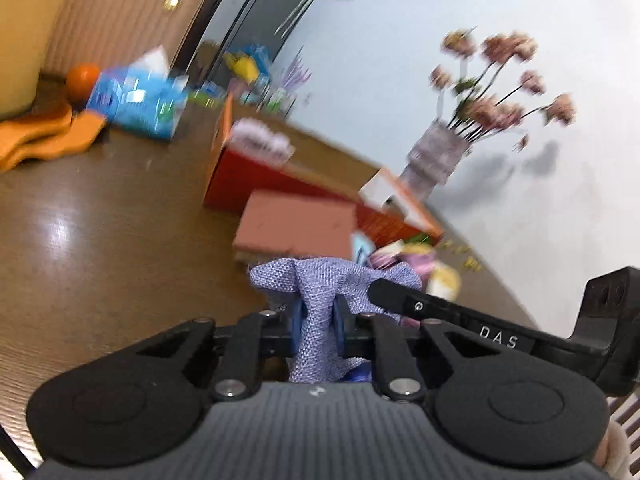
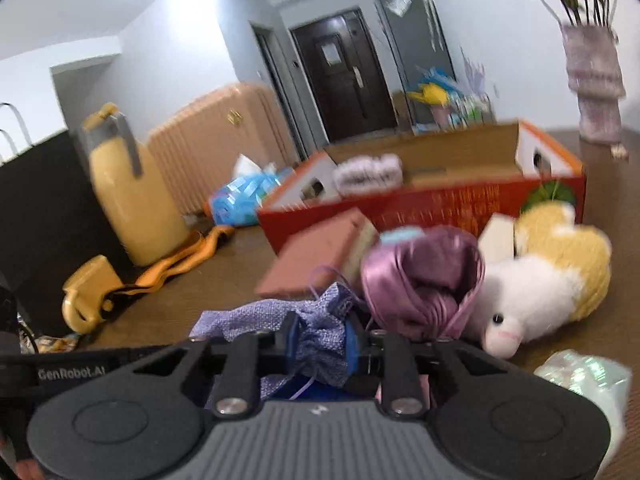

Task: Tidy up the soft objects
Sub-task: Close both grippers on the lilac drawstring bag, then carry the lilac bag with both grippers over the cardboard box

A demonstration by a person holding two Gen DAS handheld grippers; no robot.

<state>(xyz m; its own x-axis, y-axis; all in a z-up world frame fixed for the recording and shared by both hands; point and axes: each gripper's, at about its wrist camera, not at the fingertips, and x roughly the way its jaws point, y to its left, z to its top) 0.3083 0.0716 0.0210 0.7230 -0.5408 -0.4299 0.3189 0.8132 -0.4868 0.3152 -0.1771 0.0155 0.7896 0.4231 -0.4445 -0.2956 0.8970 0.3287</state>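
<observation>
Jaws of left gripper (image 1: 316, 316) and right gripper (image 2: 322, 344) both pinching lavender cloth pouch (image 1: 320, 284), bunching it just before red box (image 2: 440, 204).

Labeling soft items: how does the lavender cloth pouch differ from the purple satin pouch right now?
The lavender cloth pouch is matte, coarse weave; the purple satin pouch is shiny and smooth. The lavender one is pinched in the jaws of both the right gripper and left gripper; the satin one lies free on the table. Both are crumpled soft pouches.
</observation>
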